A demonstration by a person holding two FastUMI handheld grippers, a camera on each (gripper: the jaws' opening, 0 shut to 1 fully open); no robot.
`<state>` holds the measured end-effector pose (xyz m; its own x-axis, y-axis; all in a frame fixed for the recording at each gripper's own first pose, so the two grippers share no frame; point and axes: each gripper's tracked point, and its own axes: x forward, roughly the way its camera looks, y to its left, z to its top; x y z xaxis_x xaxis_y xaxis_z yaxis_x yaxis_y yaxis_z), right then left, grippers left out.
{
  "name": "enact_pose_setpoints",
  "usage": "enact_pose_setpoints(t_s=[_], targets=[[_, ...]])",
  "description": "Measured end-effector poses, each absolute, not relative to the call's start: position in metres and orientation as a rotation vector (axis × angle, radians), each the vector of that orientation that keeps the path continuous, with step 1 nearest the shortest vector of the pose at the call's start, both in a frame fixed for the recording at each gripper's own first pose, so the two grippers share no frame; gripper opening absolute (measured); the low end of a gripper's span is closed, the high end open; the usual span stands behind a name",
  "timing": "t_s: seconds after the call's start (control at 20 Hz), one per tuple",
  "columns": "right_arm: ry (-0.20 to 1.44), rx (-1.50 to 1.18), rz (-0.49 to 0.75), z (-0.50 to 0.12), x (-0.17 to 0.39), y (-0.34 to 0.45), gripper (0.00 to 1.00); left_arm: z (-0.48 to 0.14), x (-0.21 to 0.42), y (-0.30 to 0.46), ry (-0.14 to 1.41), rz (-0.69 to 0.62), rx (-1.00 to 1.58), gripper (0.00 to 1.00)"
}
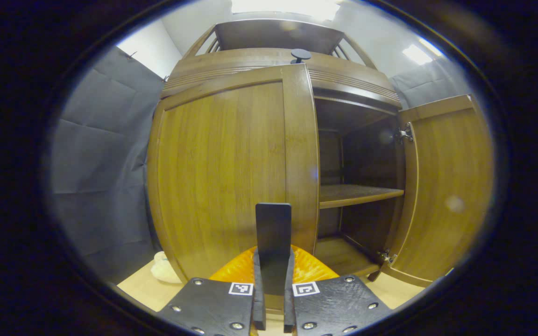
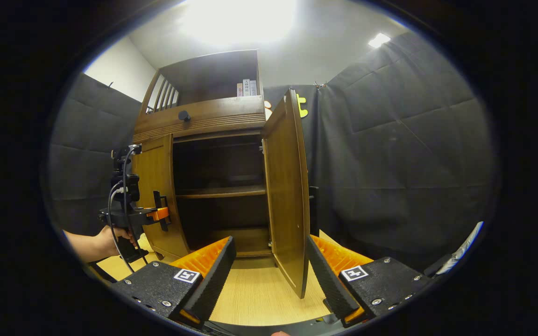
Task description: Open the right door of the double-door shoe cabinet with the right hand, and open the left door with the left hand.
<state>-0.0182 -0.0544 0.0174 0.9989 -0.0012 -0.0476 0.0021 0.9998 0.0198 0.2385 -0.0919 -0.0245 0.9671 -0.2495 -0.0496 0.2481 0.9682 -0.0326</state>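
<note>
The wooden shoe cabinet (image 1: pixel 269 60) stands right ahead in the left gripper view. Its left door (image 1: pixel 217 177) looks closed or nearly so. A dark flat handle (image 1: pixel 273 224) sticks out near that door's inner edge, and my left gripper (image 1: pixel 273 255) is shut on it. The right door (image 1: pixel 446 186) is swung wide open, baring the dark inside. In the right gripper view the right door (image 2: pixel 287 186) stands edge-on, its lower free corner between the spread fingers of my open right gripper (image 2: pixel 270 239), which do not press on it. The left gripper (image 2: pixel 159 213) is held at the left door (image 2: pixel 154 186) by a hand (image 2: pixel 110 238).
Inside, a wooden shelf (image 1: pixel 357 193) crosses at mid height. A black knob (image 1: pixel 300 55) sits on the panel above the doors, with books (image 2: pixel 246 87) in the top compartment. A white object (image 1: pixel 164 268) lies on the light wood floor (image 2: pixel 259 289). Black cloth walls surround the booth.
</note>
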Motion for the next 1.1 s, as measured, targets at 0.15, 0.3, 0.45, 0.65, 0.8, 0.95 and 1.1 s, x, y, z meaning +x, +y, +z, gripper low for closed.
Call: enact_pose_setpoints(t_s=[0.15, 0.3, 0.45, 0.65, 0.8, 0.95, 1.1], targets=[[0.06, 0.027, 0.006, 0.015, -0.02, -0.05, 0.94, -0.023, 0.227, -0.083, 0.048, -0.262, -0.027, 0.22], [0.056, 0.034, 0.007, 0.015, -0.018, -0.043, 0.94, -0.023, 0.212, -0.072, 0.044, -0.272, -0.027, 0.22], [0.048, 0.039, 0.013, 0.017, -0.018, -0.039, 0.94, -0.022, 0.197, -0.058, 0.041, -0.278, -0.042, 0.16], [0.043, 0.043, 0.01, 0.015, -0.017, -0.035, 0.94, -0.021, 0.183, -0.044, 0.04, -0.267, -0.04, 0.15], [0.051, 0.052, 0.025, 0.015, -0.017, -0.026, 0.94, -0.022, 0.172, -0.029, 0.037, -0.24, -0.044, 0.15], [0.047, 0.052, 0.043, 0.016, -0.018, -0.016, 0.94, -0.021, 0.157, -0.007, 0.031, -0.212, -0.048, 0.15], [0.05, 0.049, 0.065, 0.015, -0.019, -0.006, 0.92, -0.022, 0.148, 0.011, 0.036, -0.204, -0.046, 0.15]])
